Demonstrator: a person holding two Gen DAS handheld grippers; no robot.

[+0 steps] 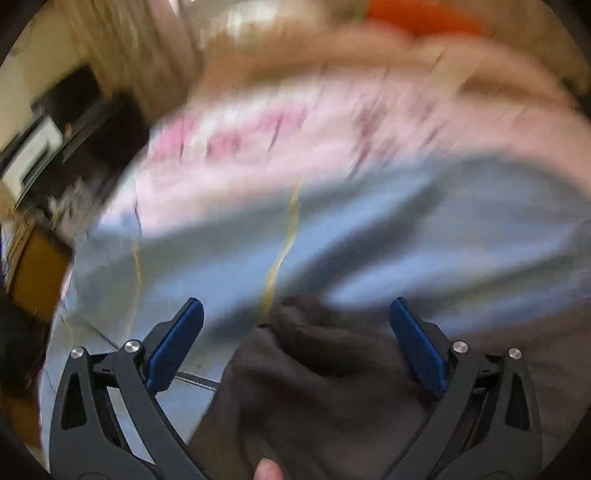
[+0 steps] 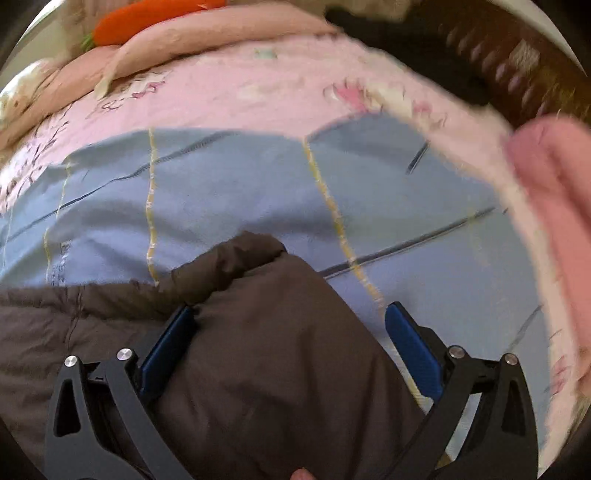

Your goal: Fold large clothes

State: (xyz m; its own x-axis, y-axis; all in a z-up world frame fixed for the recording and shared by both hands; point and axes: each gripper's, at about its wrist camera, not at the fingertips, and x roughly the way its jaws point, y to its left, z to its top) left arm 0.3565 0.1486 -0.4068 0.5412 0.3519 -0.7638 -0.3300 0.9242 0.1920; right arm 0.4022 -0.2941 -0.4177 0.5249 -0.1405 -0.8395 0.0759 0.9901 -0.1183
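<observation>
A dark brown padded garment (image 1: 314, 387) lies on a light blue bedsheet (image 1: 406, 229) with thin yellow lines. My left gripper (image 1: 295, 302) is open, and a bunched part of the garment sits between its blue pads (image 1: 177, 343). The left wrist view is blurred by motion. In the right wrist view the same brown garment (image 2: 266, 350) fills the gap of my right gripper (image 2: 290, 308), which is open wide. The cloth presses against the left pad (image 2: 166, 347), and the right pad (image 2: 410, 343) stands apart from it. A puffy fold (image 2: 229, 262) rises ahead of the fingers.
A pink printed blanket (image 2: 229, 88) covers the bed beyond the sheet, with an orange carrot plush (image 2: 147, 18) behind it. A pink roll (image 2: 554, 177) lies at the right. Tiled floor (image 1: 122, 354) and dark furniture (image 1: 85, 122) show past the bed's left edge.
</observation>
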